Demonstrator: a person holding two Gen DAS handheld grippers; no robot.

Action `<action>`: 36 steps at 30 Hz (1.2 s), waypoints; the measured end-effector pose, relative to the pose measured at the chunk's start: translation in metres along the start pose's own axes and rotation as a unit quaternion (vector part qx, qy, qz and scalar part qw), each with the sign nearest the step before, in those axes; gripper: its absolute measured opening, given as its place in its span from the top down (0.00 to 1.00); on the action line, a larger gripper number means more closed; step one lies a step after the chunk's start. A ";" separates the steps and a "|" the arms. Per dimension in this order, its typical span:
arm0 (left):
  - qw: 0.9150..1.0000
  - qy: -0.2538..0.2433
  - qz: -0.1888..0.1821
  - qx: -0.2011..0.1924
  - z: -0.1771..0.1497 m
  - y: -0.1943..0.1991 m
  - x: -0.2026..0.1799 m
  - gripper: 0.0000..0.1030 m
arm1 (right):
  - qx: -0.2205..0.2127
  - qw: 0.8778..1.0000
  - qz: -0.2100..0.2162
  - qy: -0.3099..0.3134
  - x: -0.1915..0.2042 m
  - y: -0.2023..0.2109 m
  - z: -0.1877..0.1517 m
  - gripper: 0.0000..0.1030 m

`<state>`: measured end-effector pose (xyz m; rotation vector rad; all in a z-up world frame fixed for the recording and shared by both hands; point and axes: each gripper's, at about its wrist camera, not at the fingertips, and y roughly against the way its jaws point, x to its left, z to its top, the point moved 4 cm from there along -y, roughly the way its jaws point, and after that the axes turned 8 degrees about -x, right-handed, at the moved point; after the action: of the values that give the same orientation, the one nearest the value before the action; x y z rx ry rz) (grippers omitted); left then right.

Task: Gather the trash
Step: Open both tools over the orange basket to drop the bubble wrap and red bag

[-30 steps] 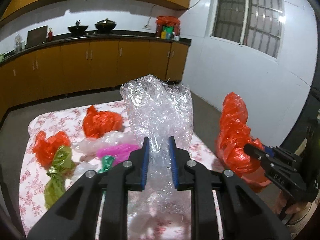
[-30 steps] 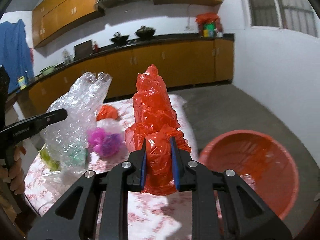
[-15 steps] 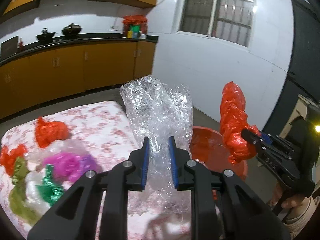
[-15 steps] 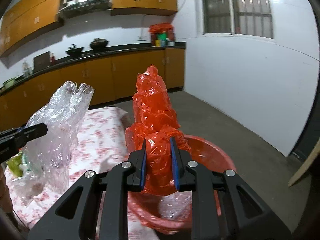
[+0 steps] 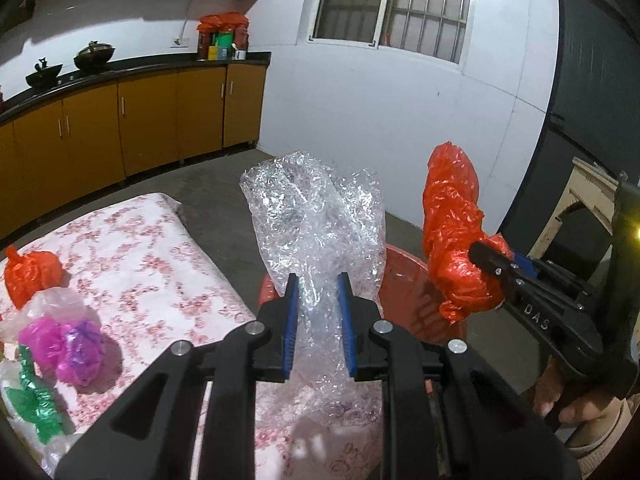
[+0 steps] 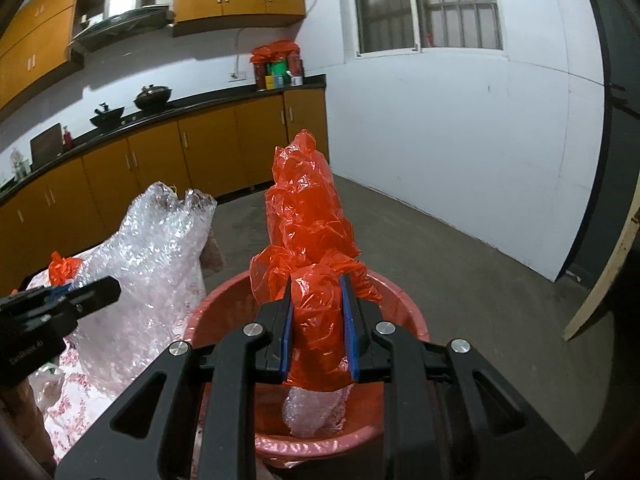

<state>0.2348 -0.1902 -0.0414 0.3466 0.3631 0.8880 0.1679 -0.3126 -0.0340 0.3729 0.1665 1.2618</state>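
My left gripper is shut on a crumpled sheet of clear bubble wrap, held up over the table's right edge. The right gripper is shut on a crumpled red plastic bag, held directly above a red basin on the floor. In the left wrist view the red bag and the right gripper hang to the right, over the basin. The bubble wrap and left gripper show at the left of the right wrist view. A clear plastic wad lies inside the basin.
The floral-clothed table carries more trash: a red bag, magenta and purple bags, a green one. Yellow kitchen cabinets run along the back; a white wall and leaning board stand right.
Both grippers swung to the right, away from the table's trash pile, each still gripping its load. The red bag now hangs over the basin, and the bubble wrap is at the table's edge.
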 end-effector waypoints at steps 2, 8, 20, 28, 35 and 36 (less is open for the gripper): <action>1.000 -0.002 -0.001 0.004 -0.002 -0.008 -0.003 0.81 | 0.002 1.000 -0.003 -0.004 -0.004 -0.003 -0.001 0.80; 1.000 -0.004 -0.009 0.015 -0.007 -0.026 -0.012 0.81 | 0.009 1.000 -0.005 -0.011 -0.003 -0.012 -0.004 0.80; 0.999 -0.004 -0.014 0.033 -0.011 -0.058 -0.021 0.76 | 0.015 0.999 -0.005 -0.037 -0.017 -0.025 -0.004 0.77; 0.999 0.005 0.000 0.041 -0.015 -0.062 -0.011 0.57 | 0.012 0.999 -0.007 -0.045 -0.025 -0.027 -0.006 0.50; 0.999 0.023 0.037 0.019 -0.015 -0.028 0.013 0.33 | -0.009 0.998 -0.035 -0.052 -0.032 -0.011 -0.011 0.08; 0.999 0.024 0.041 0.015 -0.016 -0.021 0.015 0.31 | -0.009 0.998 -0.036 -0.052 -0.032 -0.010 -0.011 0.06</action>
<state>0.2513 -0.1881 -0.0672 0.3715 0.4093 0.9738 0.1634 -0.3435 -0.0501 0.4122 0.0792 1.1699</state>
